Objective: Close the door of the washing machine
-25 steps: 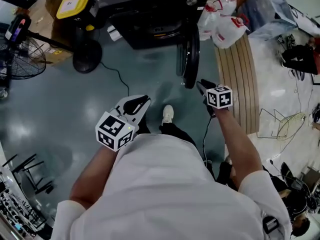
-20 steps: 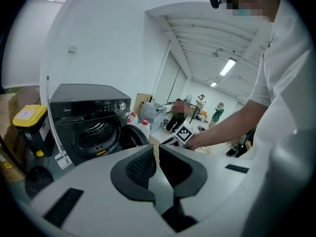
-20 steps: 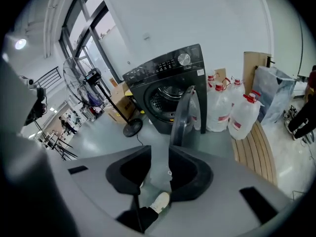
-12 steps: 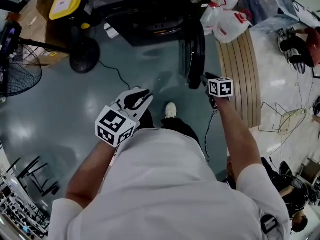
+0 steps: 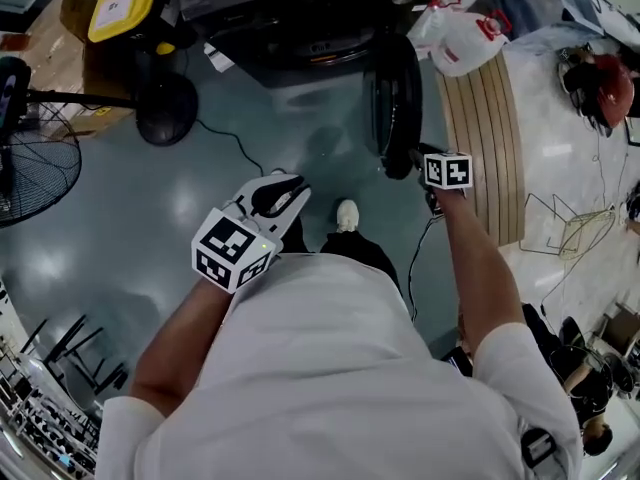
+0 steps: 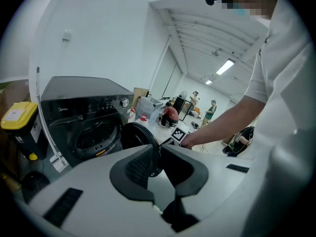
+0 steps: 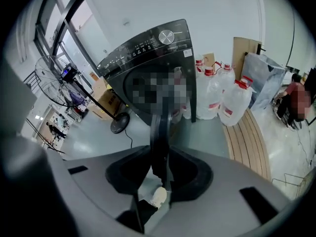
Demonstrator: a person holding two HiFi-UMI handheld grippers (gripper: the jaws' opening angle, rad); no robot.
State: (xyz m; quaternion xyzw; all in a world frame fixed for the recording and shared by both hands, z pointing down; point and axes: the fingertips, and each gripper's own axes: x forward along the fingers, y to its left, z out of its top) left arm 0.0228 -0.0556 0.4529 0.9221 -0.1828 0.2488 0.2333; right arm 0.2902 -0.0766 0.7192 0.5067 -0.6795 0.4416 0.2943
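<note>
Now my right gripper straddles the door edge, its 2 jaws apart; push steadily toward the washing machine ahead (left gripper gapes, empty).

Round black door open, swung out edge-on from dark washing machine front.
</note>
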